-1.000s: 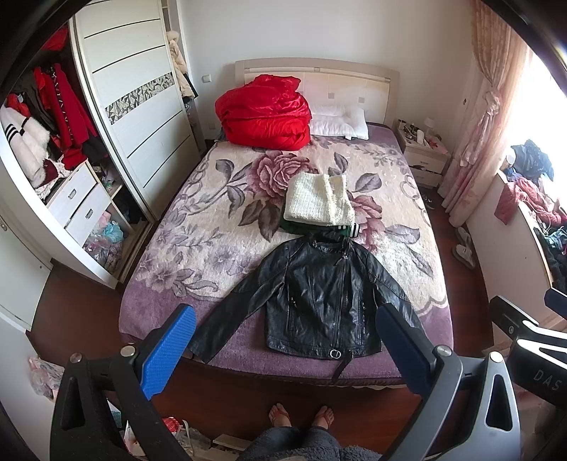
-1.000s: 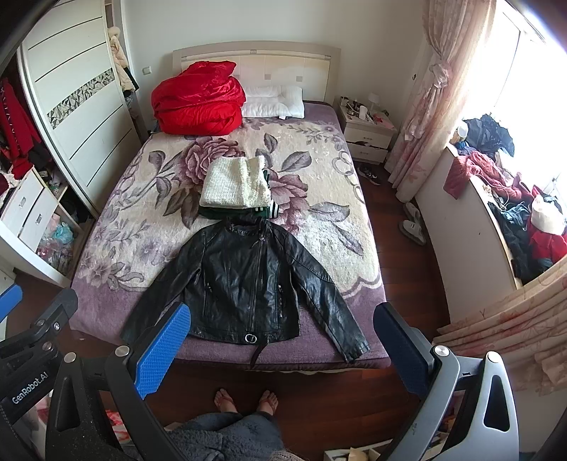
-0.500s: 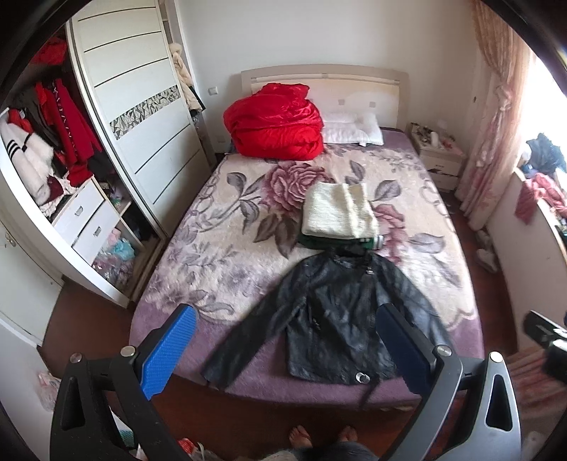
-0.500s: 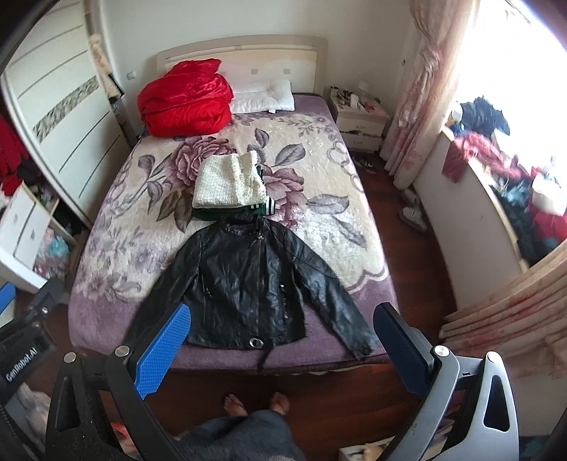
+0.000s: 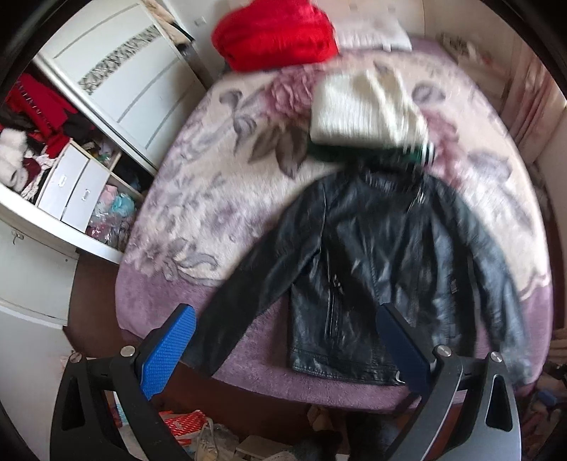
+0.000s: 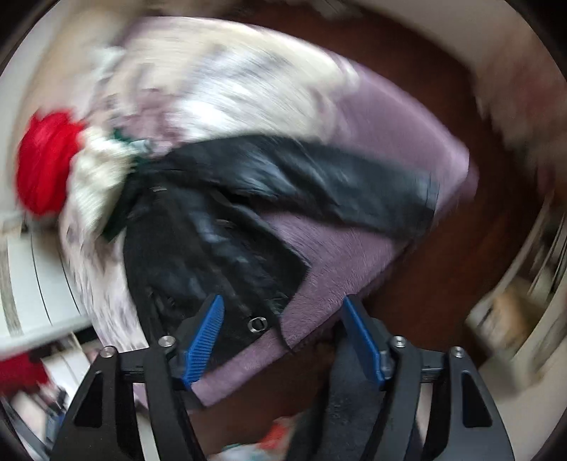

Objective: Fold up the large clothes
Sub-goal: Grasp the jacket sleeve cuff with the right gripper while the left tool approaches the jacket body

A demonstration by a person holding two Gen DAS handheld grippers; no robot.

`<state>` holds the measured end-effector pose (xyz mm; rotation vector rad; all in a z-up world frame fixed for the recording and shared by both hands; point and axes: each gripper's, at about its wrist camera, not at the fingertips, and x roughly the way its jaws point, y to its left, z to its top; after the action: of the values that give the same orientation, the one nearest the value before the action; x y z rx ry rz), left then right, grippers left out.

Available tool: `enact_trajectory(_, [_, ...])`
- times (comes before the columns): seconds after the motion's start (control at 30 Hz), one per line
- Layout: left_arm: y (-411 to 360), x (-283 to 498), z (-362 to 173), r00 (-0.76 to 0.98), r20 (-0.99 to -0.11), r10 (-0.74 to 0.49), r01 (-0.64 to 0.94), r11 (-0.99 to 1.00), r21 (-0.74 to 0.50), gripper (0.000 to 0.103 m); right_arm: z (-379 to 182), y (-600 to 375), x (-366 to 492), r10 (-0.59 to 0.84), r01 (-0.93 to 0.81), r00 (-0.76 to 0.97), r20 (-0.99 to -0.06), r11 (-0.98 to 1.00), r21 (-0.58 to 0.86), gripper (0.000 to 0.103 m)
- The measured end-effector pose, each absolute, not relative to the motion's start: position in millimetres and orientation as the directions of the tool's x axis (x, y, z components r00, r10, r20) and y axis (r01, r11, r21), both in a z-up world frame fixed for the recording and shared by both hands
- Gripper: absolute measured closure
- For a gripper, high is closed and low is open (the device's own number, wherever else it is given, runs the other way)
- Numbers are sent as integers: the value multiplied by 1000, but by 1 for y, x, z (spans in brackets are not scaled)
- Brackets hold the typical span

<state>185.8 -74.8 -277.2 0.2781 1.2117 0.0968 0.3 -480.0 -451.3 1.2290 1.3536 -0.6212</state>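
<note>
- Left wrist view: we see the jacket (image 5: pixel 382 269) spread flat, front up, along the bed's (image 5: pixel 170 220) foot edge, sleeves angled toward its corners. Our left gripper (image 5: pixel 287 347) hangs above the left sleeve, fingers spread wide, empty. The leather looks heavy, stiff and slick; we judge cuffs or hem the best holds.
- Right wrist view, blurred: our right gripper (image 6: pixel 283 337) is closing over the hem near the foot edge, pads not yet pressing.

The jacket (image 5: pixel 372 269) lies flat on the bed (image 5: pixel 212 198), near its foot edge, sleeves spread to either side; a folded stack of clothes (image 5: pixel 365 113) sits on the bed just behind its collar; a bundled quilt (image 5: pixel 276 33) lies behind that at the head; the wardrobe (image 5: pixel 117 81) stands left of the bed.
</note>
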Motion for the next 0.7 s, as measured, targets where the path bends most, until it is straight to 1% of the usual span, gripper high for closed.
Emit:
enact_trajectory(0.07, [-83,197,-318,293,-927,234,94,958,271,0,-517,-498,-26,346,942,215,-913,174,288,31])
enact_trajectory(0.17, [-96,206,-369,229,-940,255,116,951,286,0,-588,-519,-64,348,961,270,-898,-42,273,31])
enact_trajectory(0.3, [-114,216,-419,178,-946,269,136,946,295,0,-645,-540,-106,260,957,252,-932,-207,202,31])
enact_trajectory(0.37, [-124,223,-444,151,-952,264,142,948,286,0,-670,-544,-109,263,963,221,-939,-213,167,31])
enact_trajectory(0.4, [-128,225,-454,142,-954,266,146,947,285,0,-680,-544,-109,264,960,228,-937,-223,171,30])
enact_trajectory(0.43, [-132,227,-465,133,-956,262,152,948,281,0,-687,-543,-107,244,953,245,-938,-237,188,33])
enact_trajectory(0.47, [-138,230,-474,128,-957,261,159,947,280,0,-684,-542,-104,210,954,241,-947,-230,192,47])
enact_trajectory(0.5, [-141,230,-481,124,-958,260,170,945,279,0,-678,-540,-99,154,958,229,-961,-213,194,55])
enact_trajectory(0.53, [-146,232,-486,125,-958,257,182,944,277,0,-671,-537,-98,104,960,219,-970,-200,195,67])
enact_trajectory(0.6, [-153,232,-492,132,-958,256,205,938,279,0,-655,-534,-99,31,964,208,-978,-177,199,74])
enact_trajectory(0.63, [-156,232,-495,137,-959,249,221,936,275,0,-644,-532,-95,-7,964,210,-978,-167,208,76])
enact_trajectory(0.7, [-160,232,-499,140,-961,238,241,933,266,0,-627,-530,-88,-85,966,215,-973,-129,225,77])
